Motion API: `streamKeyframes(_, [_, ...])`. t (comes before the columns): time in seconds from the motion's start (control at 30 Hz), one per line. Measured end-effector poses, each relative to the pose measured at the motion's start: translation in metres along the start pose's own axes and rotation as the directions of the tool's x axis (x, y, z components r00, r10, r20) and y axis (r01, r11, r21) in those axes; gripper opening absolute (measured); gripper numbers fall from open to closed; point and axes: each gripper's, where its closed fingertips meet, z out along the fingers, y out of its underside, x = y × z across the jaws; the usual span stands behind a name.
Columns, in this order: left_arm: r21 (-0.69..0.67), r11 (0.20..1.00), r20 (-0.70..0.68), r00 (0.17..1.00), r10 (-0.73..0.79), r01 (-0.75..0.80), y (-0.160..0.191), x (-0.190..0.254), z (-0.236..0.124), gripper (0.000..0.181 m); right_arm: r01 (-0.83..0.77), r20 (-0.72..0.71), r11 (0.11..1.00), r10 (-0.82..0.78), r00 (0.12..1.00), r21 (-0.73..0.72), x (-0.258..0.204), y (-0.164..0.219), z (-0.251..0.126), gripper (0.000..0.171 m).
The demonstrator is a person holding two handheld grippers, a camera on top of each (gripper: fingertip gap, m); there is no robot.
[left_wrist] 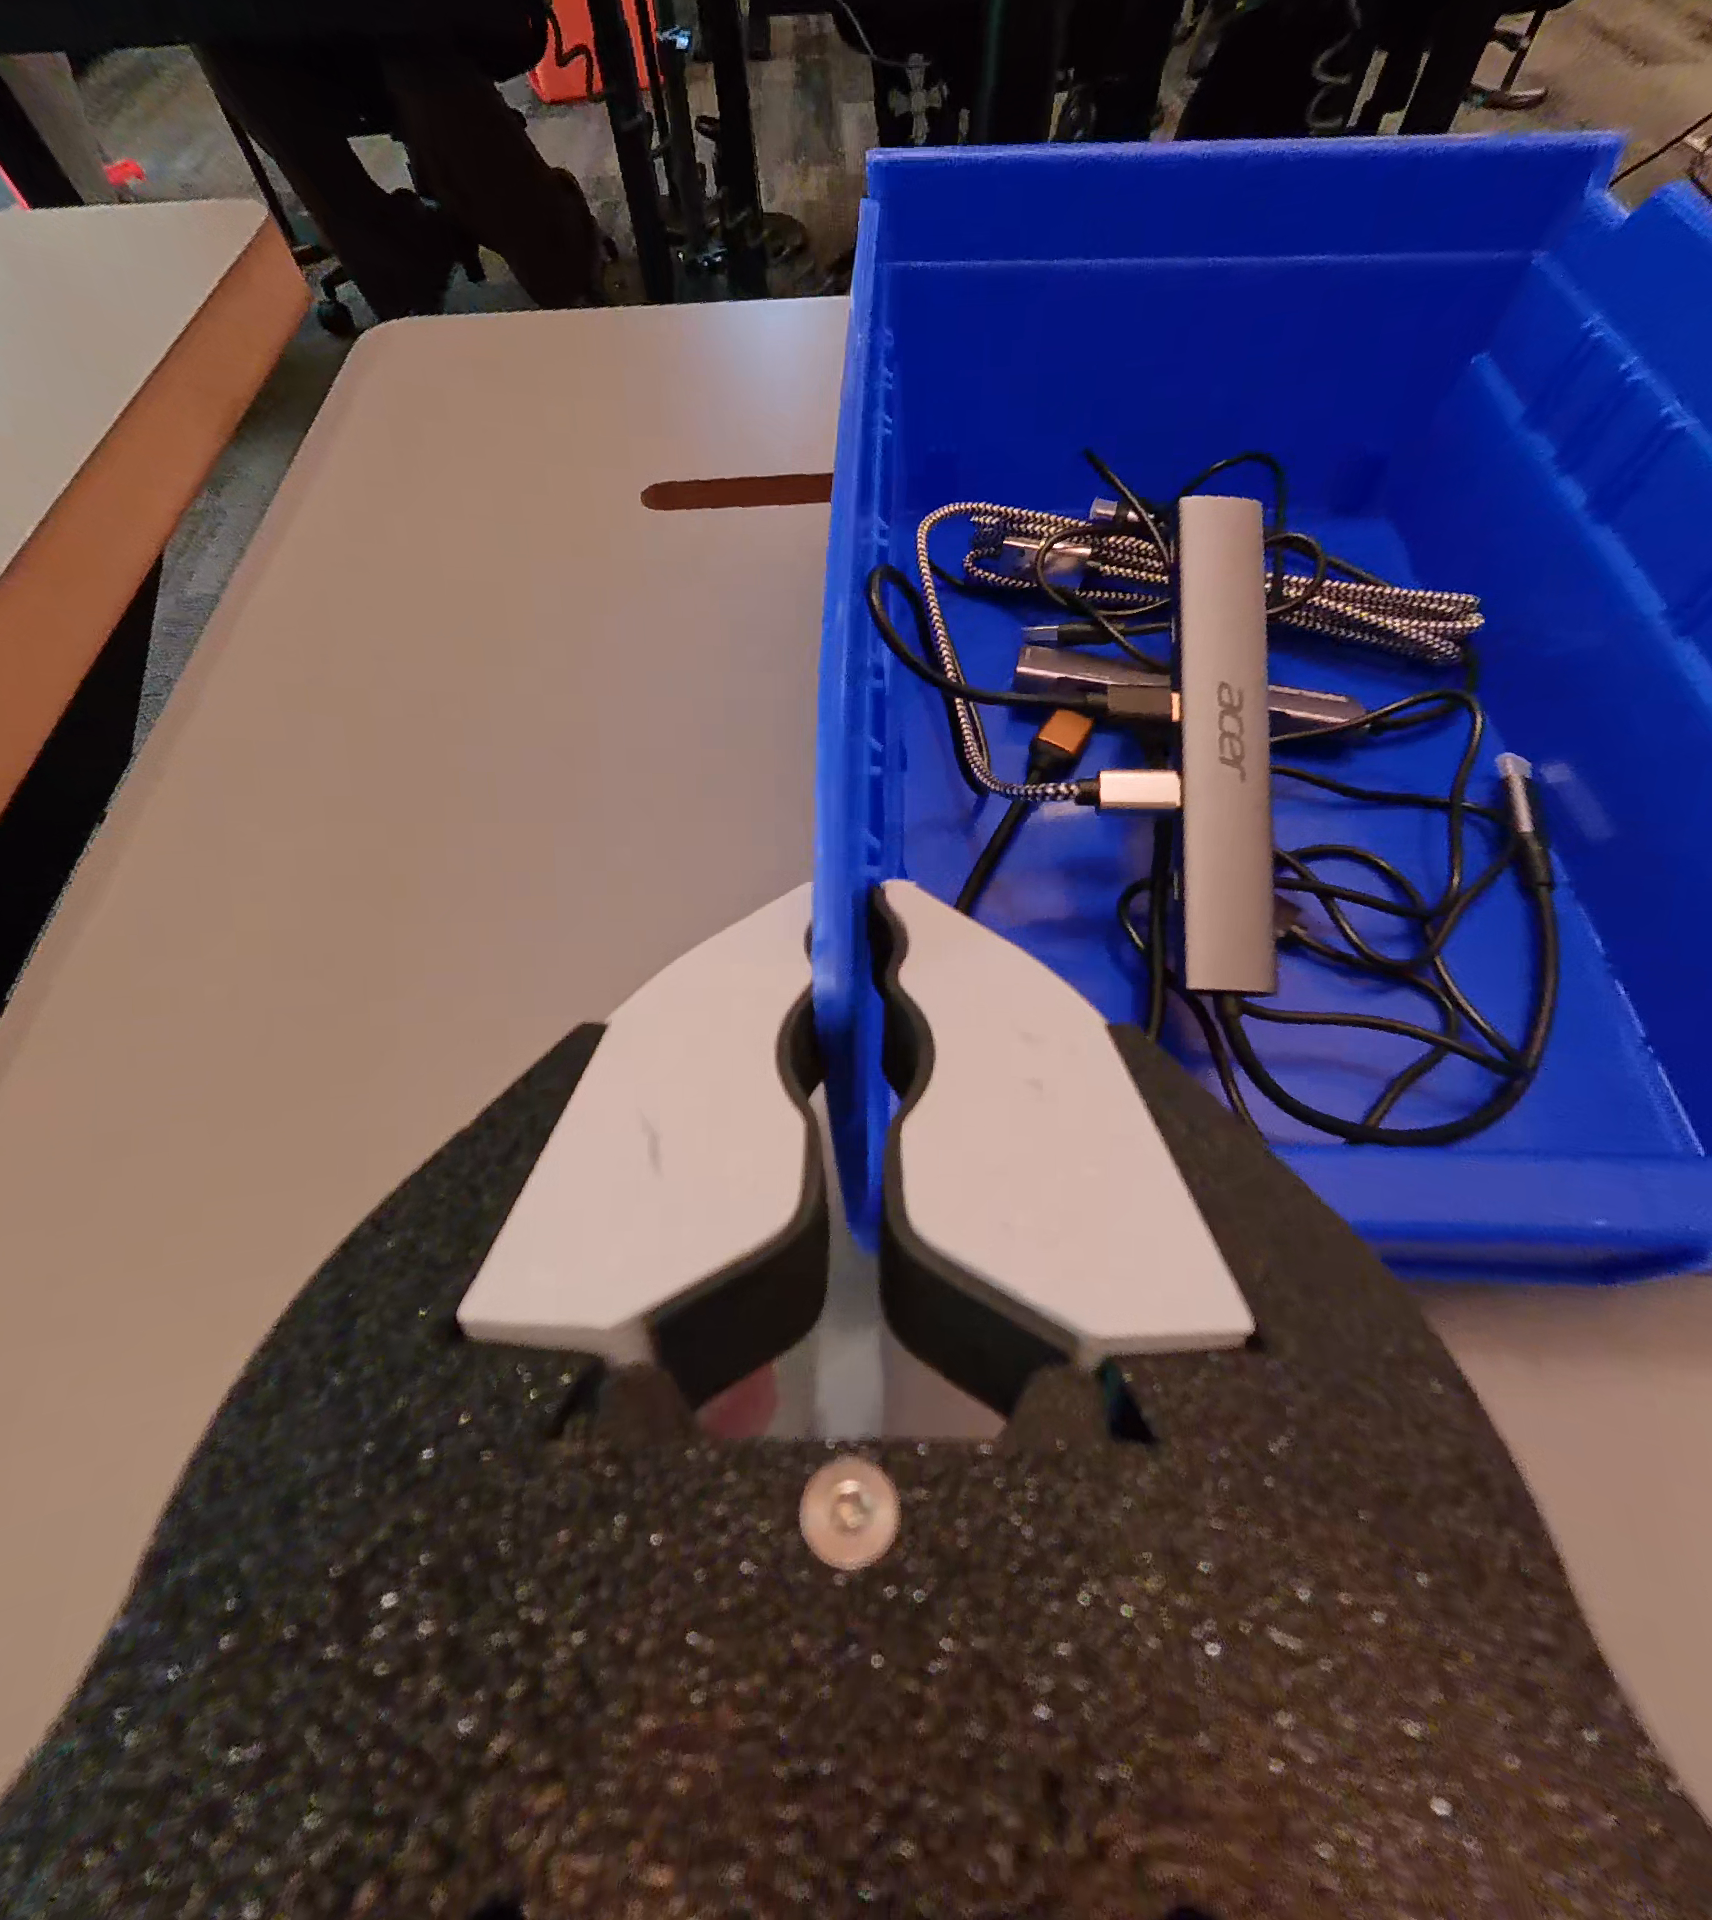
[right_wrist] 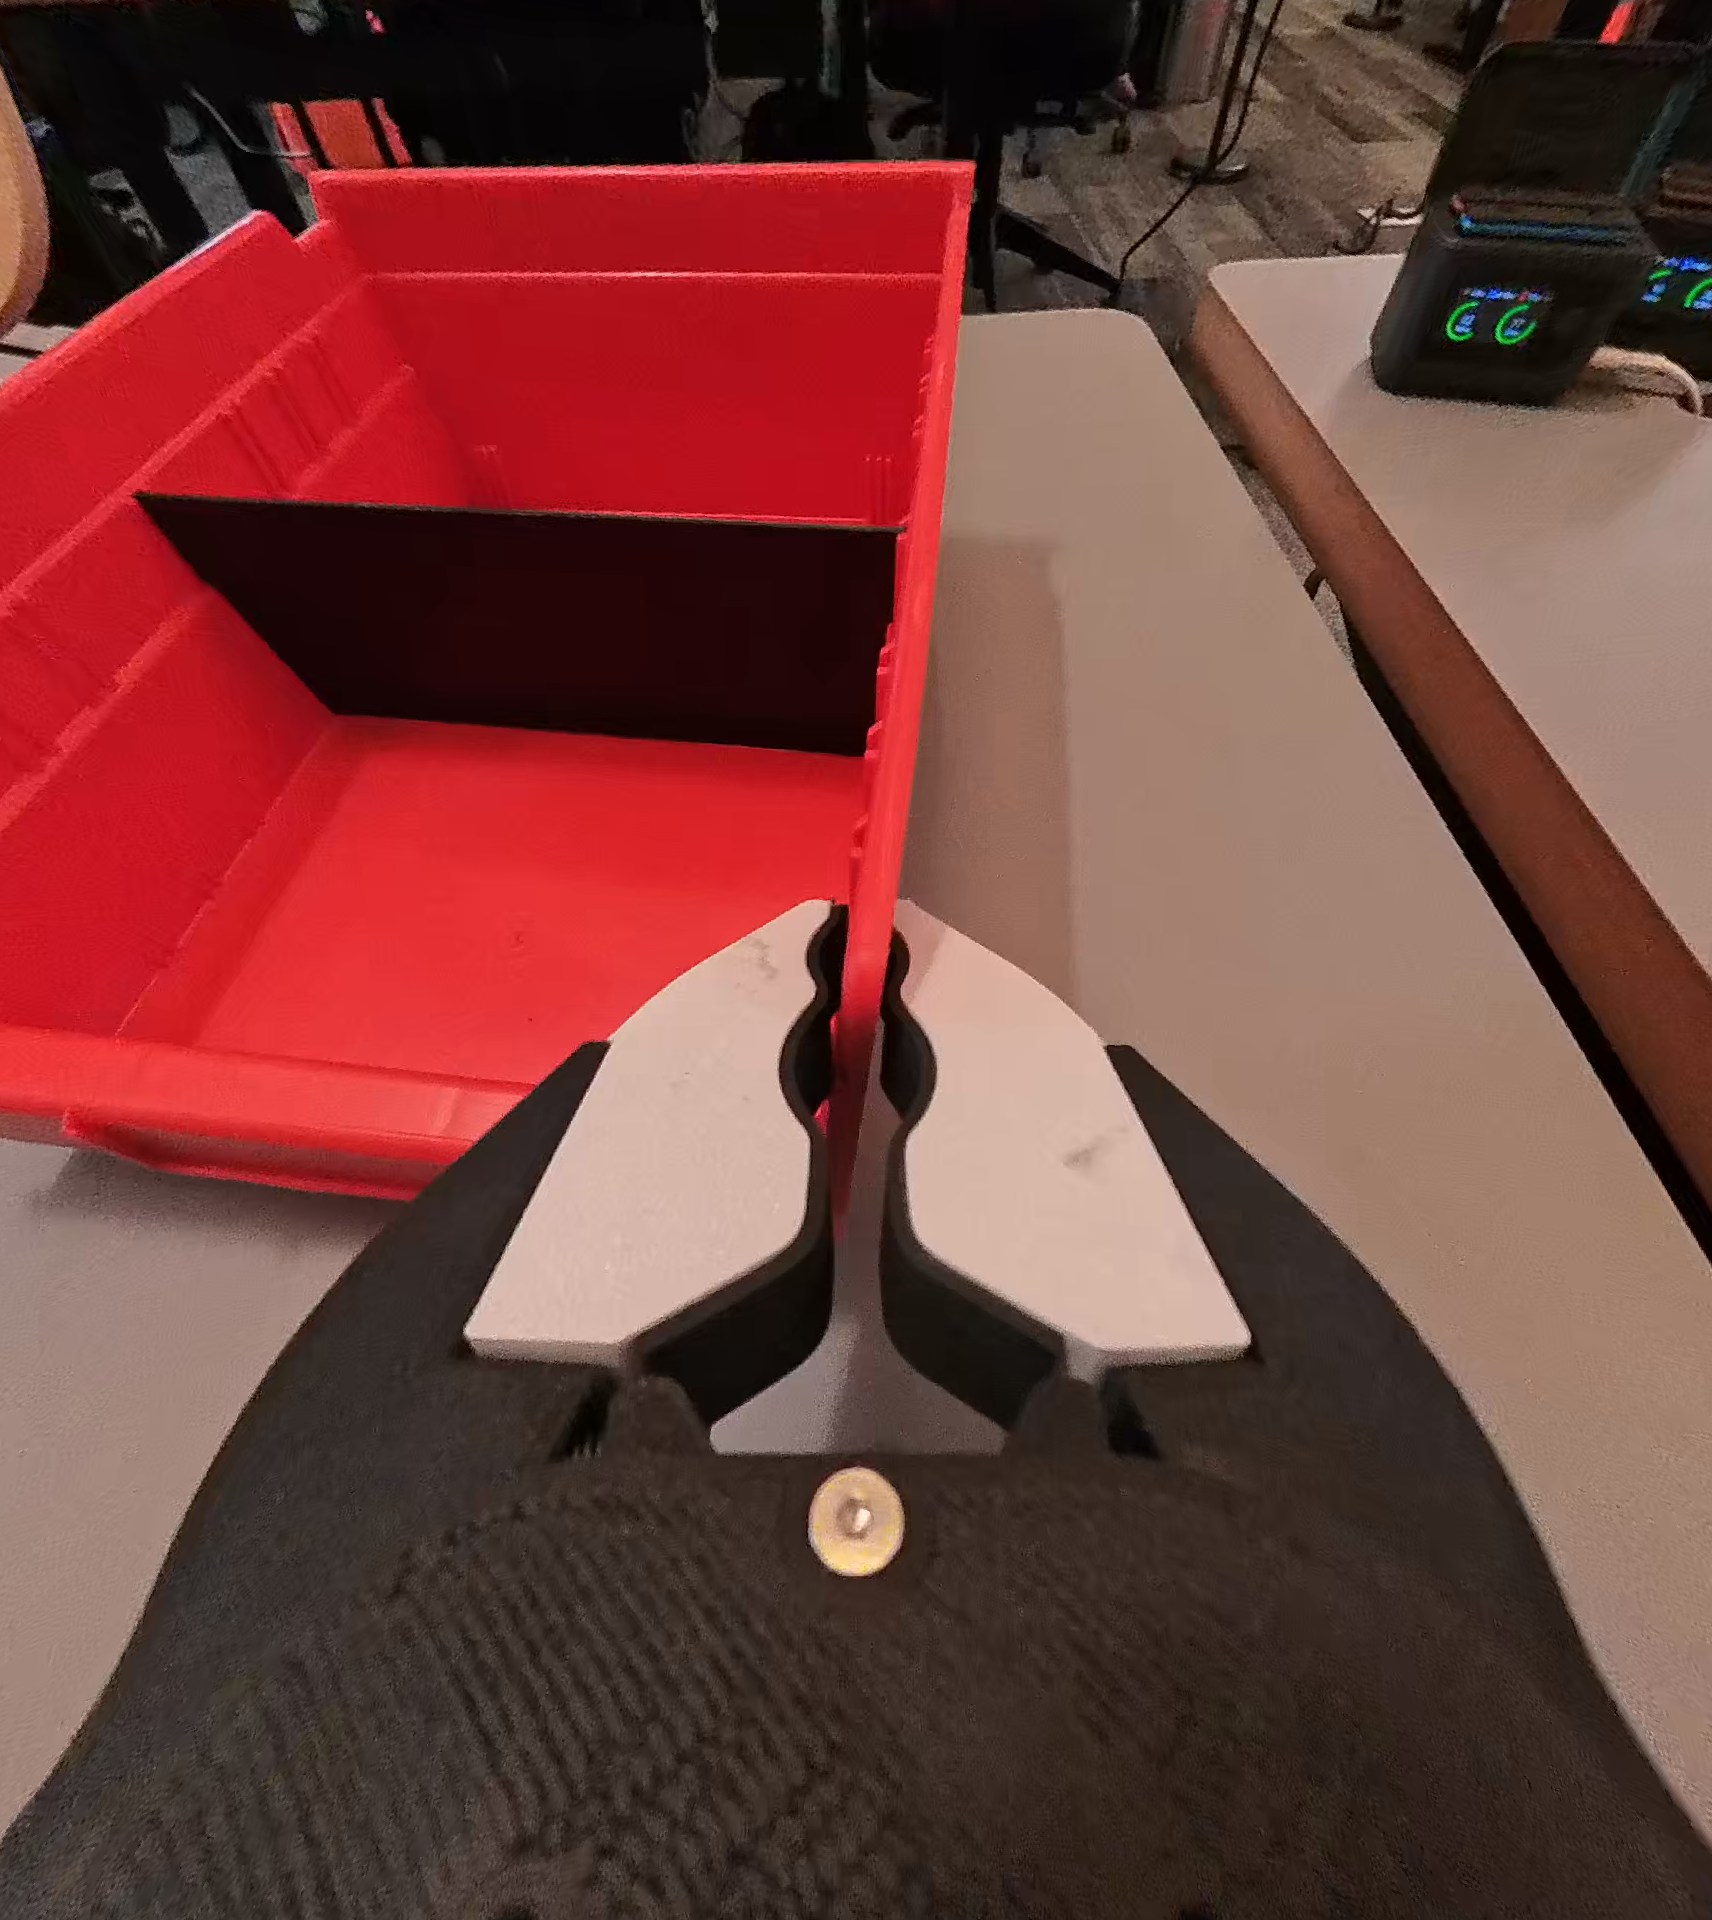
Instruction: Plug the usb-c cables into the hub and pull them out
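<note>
A grey bar-shaped hub (left_wrist: 1226,748) lies in a blue bin (left_wrist: 1143,343) on a tangle of black cables (left_wrist: 1403,935) and a braided cable (left_wrist: 1351,613). A silver-ended plug (left_wrist: 1138,792) and a black plug (left_wrist: 1132,707) sit in the hub's left side. A darker second hub (left_wrist: 1070,665) and an orange plug (left_wrist: 1062,736) lie beside it. My left gripper (left_wrist: 844,899) is shut on the blue bin's left wall near the front corner. My right gripper (right_wrist: 864,914) is shut on the right wall of a red bin (right_wrist: 623,395), which holds only a black divider (right_wrist: 561,623).
Both bins stand on a light grey table (left_wrist: 467,727) with a cable slot (left_wrist: 738,491). Another table (left_wrist: 52,343) is to the left. A table on the right carries black devices with lit screens (right_wrist: 1517,301). Chairs and stands are behind. From the left gripper's tips to the grey bar-shaped hub (left_wrist: 1226,748) is close to 10 cm.
</note>
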Motion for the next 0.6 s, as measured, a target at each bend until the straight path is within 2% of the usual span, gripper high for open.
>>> streamKeyframes(0.17, [-0.036,0.999,0.01,1.0,0.023,-0.023,0.004,0.0,0.001,0.006,-0.024,-0.029,0.999,0.025,0.999,0.035,-0.002,-0.002,0.001,0.004])
streamKeyframes(0.27, [-0.164,0.979,0.054,0.99,0.132,-0.121,0.016,-0.003,-0.001,0.012,0.001,-0.002,0.999,-0.001,1.0,0.045,-0.002,-0.001,0.0,0.005])
streamKeyframes(0.3, [-0.175,0.968,0.094,0.975,0.199,-0.181,0.013,-0.008,-0.004,0.021,0.013,-0.018,0.999,-0.012,1.0,0.051,0.001,-0.002,-0.002,0.013])
streamKeyframes(0.33, [-0.168,0.957,0.14,0.955,0.262,-0.238,0.005,-0.012,-0.009,0.028,0.027,-0.06,0.997,-0.022,0.998,0.077,0.007,-0.007,-0.007,0.032])
streamKeyframes(0.4, [-0.134,0.943,0.209,0.921,0.328,-0.305,-0.018,-0.012,-0.023,0.031,0.069,-0.117,0.985,-0.05,0.992,0.161,0.011,-0.029,-0.023,0.053])
streamKeyframes(0.5, [-0.097,0.936,0.148,0.925,0.349,-0.338,-0.042,0.013,-0.036,0.033,0.128,-0.048,0.922,-0.118,0.992,0.366,-0.029,-0.076,-0.047,0.076])
streamKeyframes(0.6, [-0.185,0.931,-0.029,0.949,0.315,-0.315,-0.036,0.052,-0.034,0.037,0.148,0.126,0.824,-0.256,0.958,0.547,-0.124,-0.102,-0.065,0.079])
